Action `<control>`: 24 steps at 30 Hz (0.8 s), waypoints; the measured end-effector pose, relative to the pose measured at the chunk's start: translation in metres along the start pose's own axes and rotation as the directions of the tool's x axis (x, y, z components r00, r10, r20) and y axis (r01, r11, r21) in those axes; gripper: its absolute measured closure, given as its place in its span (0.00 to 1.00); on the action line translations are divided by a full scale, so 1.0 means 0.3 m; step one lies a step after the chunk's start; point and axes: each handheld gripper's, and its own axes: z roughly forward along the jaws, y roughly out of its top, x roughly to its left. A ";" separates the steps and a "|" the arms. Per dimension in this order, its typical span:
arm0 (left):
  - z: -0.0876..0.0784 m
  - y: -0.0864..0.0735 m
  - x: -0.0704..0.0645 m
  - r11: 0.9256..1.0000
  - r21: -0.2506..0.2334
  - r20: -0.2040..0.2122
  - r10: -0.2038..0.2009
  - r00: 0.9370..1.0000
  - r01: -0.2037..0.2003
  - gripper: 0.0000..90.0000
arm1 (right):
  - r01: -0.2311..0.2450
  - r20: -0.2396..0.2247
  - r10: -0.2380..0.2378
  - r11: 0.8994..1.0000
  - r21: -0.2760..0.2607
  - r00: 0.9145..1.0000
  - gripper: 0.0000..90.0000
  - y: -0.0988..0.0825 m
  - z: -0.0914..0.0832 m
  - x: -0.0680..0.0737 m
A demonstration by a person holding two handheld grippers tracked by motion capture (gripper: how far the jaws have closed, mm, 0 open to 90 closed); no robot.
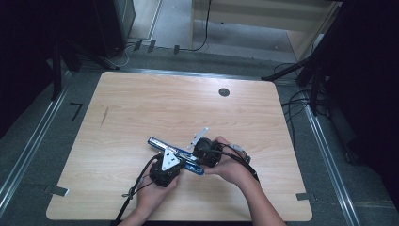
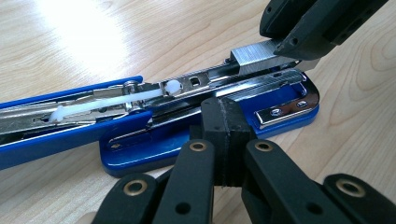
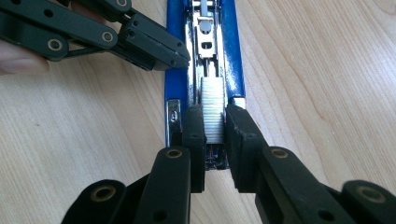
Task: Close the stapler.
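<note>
From above, one blue stapler (image 1: 175, 154) lies open on the desk (image 1: 141, 108), between two claws. In the left gripper view, the left claw (image 2: 228, 122) is closed, pressing the stapler's base. In the right gripper view, the right claw (image 3: 215, 127) grips one staple strip (image 3: 212, 108) over the magazine.

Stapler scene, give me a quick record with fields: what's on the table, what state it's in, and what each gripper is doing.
surface: wooden table
object: blue stapler, lying open, top arm swung back
magazine: exposed metal channel
staples: strip of staples at the front end of the channel
left gripper: jaws shut, tips resting against the stapler's base edge
right gripper: jaws closed on the strip of staples, one on either side
hands: both near the table's front edge, grippers close together
</note>
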 end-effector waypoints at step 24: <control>0.000 0.000 -0.001 1.000 -0.002 -0.002 0.002 1.000 -0.002 1.00 | 0.005 0.003 -0.005 1.000 0.023 1.000 0.89 0.011 0.006 0.005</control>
